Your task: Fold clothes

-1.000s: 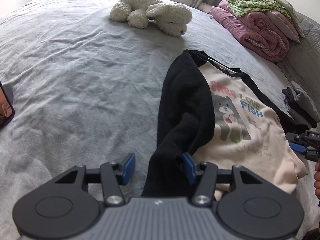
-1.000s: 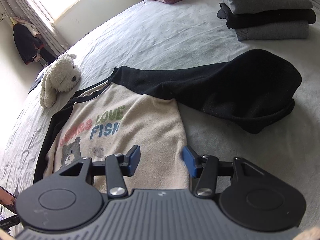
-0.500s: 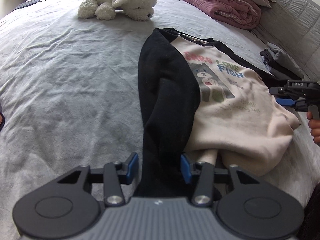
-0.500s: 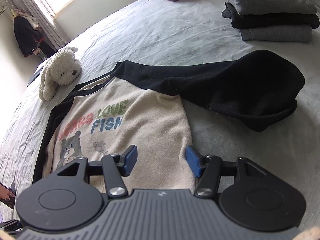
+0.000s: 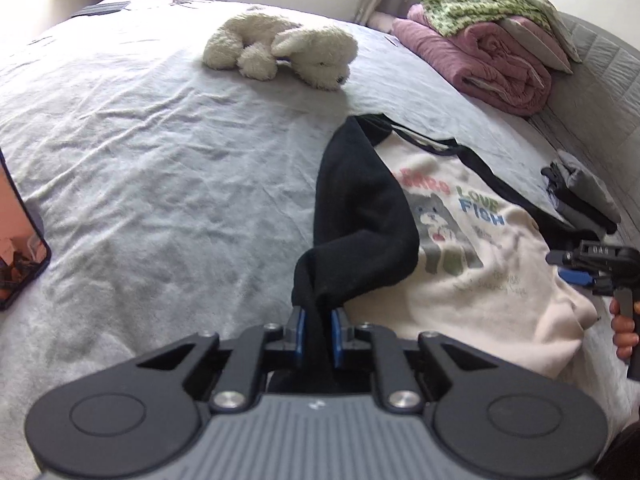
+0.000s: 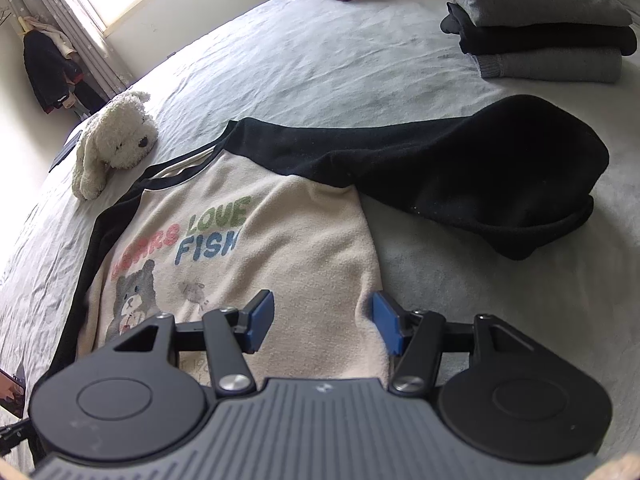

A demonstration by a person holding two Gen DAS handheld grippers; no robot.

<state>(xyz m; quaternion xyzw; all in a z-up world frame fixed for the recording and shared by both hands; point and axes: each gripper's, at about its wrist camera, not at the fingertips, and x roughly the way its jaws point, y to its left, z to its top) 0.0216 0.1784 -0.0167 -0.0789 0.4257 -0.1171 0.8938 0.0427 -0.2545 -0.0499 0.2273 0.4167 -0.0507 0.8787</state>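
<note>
Bed: grey sheet, rumpled all over, carries everything in play.
Sweatshirt: cream body with a bear print and the words LOVE FISH, lying face up and flat on the sheet, neck toward the far end, hem nearest the grippers.
Bedding pile: rolled pink quilt at the head end, a green patterned cloth on top of it.
Folded stack: grey, black, grey garments piled neatly on the sheet, well apart from the sweatshirt, beyond its right sleeve.
Right sleeve: black sleeve stretched out sideways on the sheet, its end doubled back under itself.
Left sleeve: black left sleeve lifted and twisted, draped over the edge of the cream body and the bear print.
Plush dog: white toy lying on its side near the neckline, not touching it.
Left gripper: left gripper has its blue pads pressed in on the cuff end of the left sleeve, and it's got a firm pinch!
Right gripper: right gripper spread wide, hovering low over the hem corner, nothing between the pads.
</note>
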